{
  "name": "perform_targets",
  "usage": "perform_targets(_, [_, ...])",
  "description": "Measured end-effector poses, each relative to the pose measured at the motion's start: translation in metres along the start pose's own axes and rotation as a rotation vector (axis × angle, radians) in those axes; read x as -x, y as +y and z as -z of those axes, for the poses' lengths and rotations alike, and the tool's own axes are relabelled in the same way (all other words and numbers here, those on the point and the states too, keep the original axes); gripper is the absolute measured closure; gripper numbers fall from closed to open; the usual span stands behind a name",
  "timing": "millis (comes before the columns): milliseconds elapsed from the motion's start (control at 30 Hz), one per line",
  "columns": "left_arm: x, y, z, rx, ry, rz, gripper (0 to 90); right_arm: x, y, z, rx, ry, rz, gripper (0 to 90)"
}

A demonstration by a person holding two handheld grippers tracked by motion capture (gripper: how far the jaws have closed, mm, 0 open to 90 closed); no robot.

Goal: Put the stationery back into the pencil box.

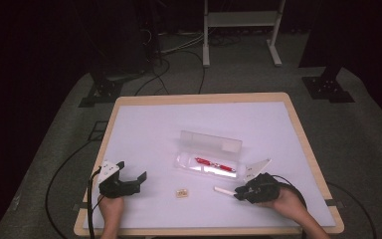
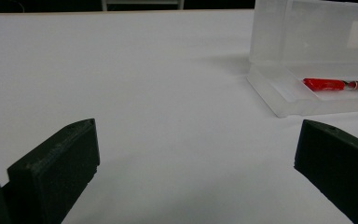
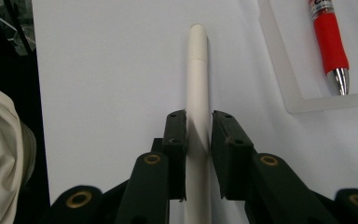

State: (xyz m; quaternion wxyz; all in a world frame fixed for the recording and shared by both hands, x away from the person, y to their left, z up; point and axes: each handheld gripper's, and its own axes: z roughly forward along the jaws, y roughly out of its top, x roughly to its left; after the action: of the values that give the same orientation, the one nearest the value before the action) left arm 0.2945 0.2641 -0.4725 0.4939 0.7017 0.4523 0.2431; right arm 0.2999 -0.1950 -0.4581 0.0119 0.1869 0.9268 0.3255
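Left hand-held gripper [image 1: 132, 180] gapes wide; right hand-held gripper [image 3: 198, 128] nearly closed, low.

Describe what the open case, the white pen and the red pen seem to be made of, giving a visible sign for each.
Case: probably clear plastic, slightly frosted; the table shows through its walls.
White pen: likely matt plastic, with an even, dull surface.
Red pen: seemingly rubbery red grip and a shiny metal-looking tip that reflects light.
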Motion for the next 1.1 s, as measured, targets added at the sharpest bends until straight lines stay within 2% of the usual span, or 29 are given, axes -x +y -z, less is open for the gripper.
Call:
perform_targets(300, [0.000, 0.000, 0.000, 0.000, 0.001, 0.002, 0.0, -0.001, -0.001, -0.001, -0.002, 0.000, 0.004, 77.5])
perform_targets(633, [0.000, 0.000, 0.000, 0.000, 0.002, 0.002, 0.0, -0.001, 0.002, 0.006, 0.017, -0.005, 0.010, 77.8])
perform_targets(833, [0.000, 0.000, 0.000, 0.000, 0.000, 0.004, 0.0, 0.002, 0.008, 0.011, 0.021, -0.009, 0.027, 77.9])
perform_targets(967, [0.000, 0.000, 0.000, 0.002, 0.000, 0.004, 0.0, 0.003, 0.014, 0.013, 0.028, -0.012, 0.019, 77.9])
perform_targets(1100, [-0.001, 0.000, 0.000, 0.004, -0.001, 0.006, 0.0, 0.004, 0.022, 0.014, 0.021, -0.013, 0.043, 77.9])
